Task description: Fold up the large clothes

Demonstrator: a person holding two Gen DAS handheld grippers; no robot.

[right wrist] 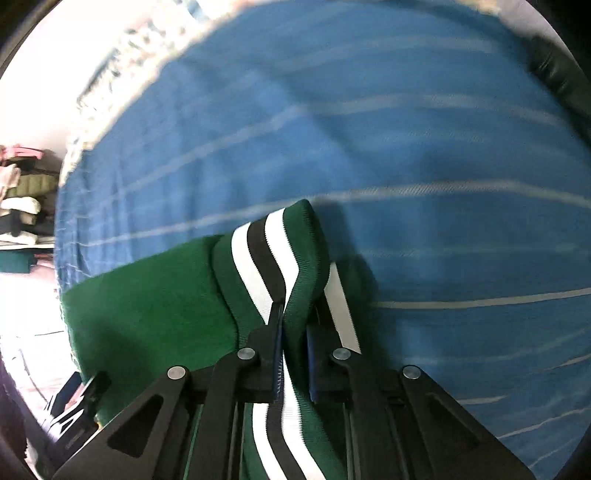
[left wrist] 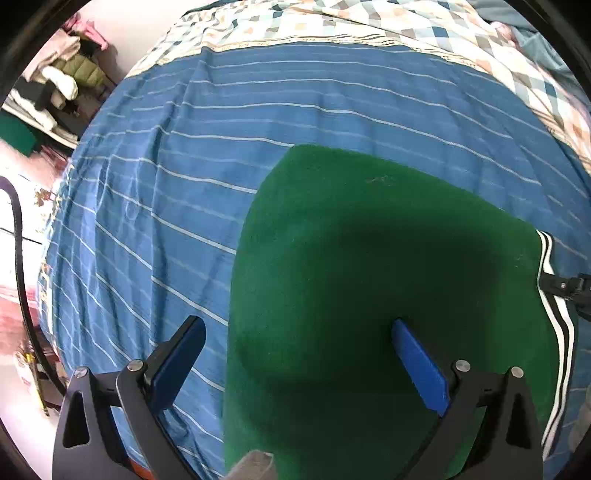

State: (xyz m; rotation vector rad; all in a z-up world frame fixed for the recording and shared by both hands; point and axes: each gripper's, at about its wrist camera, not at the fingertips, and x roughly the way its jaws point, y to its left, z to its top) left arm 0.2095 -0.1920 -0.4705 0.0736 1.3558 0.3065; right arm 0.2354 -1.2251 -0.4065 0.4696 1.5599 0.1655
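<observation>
Right claw [right wrist: 295, 325], pinched shut on the green garment's black-and-white striped ribbed hem [right wrist: 266, 258], should lift slowly and evenly while the wide-open, empty left claw [left wrist: 295, 343] steadies the fleece on the blue striped bed sheet [left wrist: 184, 147].

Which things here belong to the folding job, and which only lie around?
For the job:
- green garment
- its striped hem, gripped by the right tongs
- left tongs, open

Lying around:
- striped blue sheet
- checked quilt
- clothes pile
</observation>
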